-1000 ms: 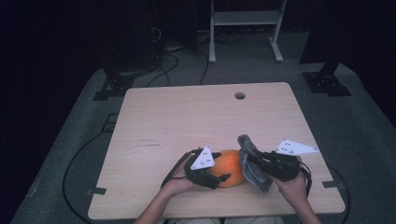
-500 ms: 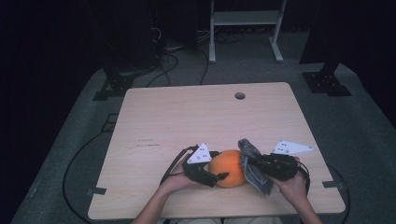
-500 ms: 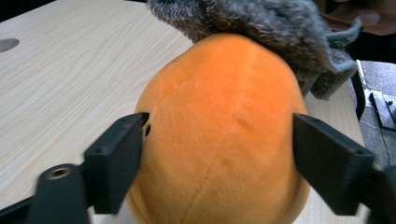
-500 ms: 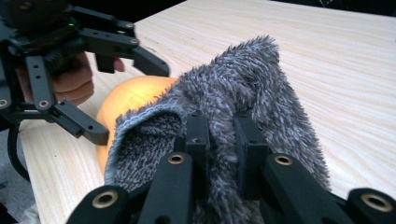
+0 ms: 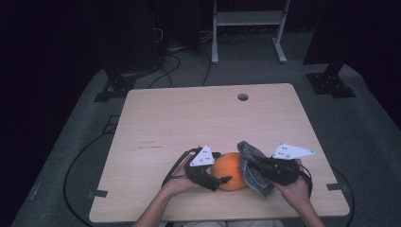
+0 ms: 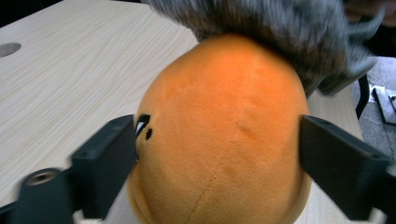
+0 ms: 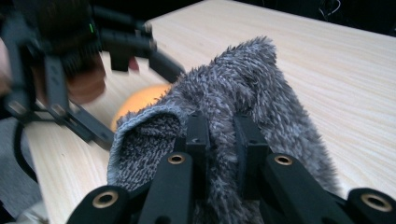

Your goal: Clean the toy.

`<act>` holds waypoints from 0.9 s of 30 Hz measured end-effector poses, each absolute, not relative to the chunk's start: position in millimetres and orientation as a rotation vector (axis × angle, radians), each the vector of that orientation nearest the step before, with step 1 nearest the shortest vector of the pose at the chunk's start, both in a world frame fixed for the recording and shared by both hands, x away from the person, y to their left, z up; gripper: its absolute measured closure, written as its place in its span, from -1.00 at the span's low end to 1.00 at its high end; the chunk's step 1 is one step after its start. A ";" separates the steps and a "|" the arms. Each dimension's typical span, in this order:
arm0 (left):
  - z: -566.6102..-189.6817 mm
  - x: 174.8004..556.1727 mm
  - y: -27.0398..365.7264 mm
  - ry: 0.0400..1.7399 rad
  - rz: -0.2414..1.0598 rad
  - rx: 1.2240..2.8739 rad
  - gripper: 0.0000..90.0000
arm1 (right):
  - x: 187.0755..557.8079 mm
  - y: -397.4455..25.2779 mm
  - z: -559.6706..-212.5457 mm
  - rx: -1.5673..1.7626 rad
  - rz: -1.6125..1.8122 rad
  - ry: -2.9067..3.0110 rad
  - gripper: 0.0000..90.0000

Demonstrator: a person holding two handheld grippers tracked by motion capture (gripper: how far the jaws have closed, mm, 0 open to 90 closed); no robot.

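An orange plush toy [image 5: 230, 170] lies near the table's front edge. My left gripper [image 5: 215, 174] is shut on it, one black jaw on each side of the plush toy [image 6: 219, 135], which has small black marks on its left. A grey fuzzy cloth [image 5: 252, 165] drapes against the toy's right side. My right gripper [image 5: 255, 166] is shut on the cloth [image 7: 233, 135], which bunches up around the jaws. In the right gripper view the toy [image 7: 135, 105] peeks out behind the cloth, with the left gripper [image 7: 140, 88] and a hand beyond it.
The light wooden table [image 5: 198, 123] has a round cable hole [image 5: 243, 97] near its far edge. Cables [image 5: 80, 161] trail over the grey carpet on the left. A white shelf frame [image 5: 246, 28] stands behind the table.
Both grippers and the toy stay near the front edge. The left gripper has shifted slightly left and back with the toy; the cloth remains against the toy's right side.
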State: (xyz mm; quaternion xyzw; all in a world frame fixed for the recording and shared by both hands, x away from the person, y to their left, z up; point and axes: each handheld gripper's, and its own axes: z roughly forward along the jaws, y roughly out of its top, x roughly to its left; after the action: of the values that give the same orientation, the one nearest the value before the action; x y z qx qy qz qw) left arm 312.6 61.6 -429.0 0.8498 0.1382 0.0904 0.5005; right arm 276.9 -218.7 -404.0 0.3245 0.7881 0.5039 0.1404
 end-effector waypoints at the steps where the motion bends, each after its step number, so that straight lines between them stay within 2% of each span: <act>1: -429.0 313.2 62.6 0.338 0.214 2.055 -0.81 | 277.8 -219.7 -405.3 0.949 1.465 2.275 0.73; 4: -435.4 313.5 59.1 0.320 0.181 2.112 -0.85 | 279.7 -223.7 -407.8 0.957 1.443 2.279 0.72; 6: -440.6 310.5 54.9 0.288 0.214 2.128 -0.85 | 282.0 -227.8 -410.3 0.979 1.436 2.283 0.72; 11: -437.2 307.0 52.2 0.285 0.261 2.085 -0.49 | 290.1 -242.4 -415.3 1.059 1.458 2.273 0.72; 13: -436.6 305.9 52.5 0.284 0.267 2.078 -0.44 | 290.9 -245.9 -413.4 1.079 1.423 2.267 0.73; 17: -437.0 306.8 53.1 0.290 0.258 2.069 -0.43 | 285.7 -248.4 -404.8 1.093 1.427 2.217 0.73; 21: -437.0 305.2 50.8 0.281 0.264 2.075 -0.46 | 275.5 -225.6 -393.0 0.975 1.478 2.244 0.73; 24: -438.1 305.2 52.8 0.290 0.258 2.075 -0.46 | 277.0 -214.9 -397.2 0.946 1.454 2.273 0.72; 27: -438.4 305.8 52.5 0.293 0.251 2.066 -0.46 | 284.3 -227.0 -402.7 1.003 1.469 2.265 0.73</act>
State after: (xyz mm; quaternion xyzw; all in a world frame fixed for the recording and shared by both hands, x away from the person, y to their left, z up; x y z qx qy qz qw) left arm 305.8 52.5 -438.4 0.8531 0.1209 0.1035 0.4969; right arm 284.3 -227.0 -402.7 0.3452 0.7798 0.5056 0.1307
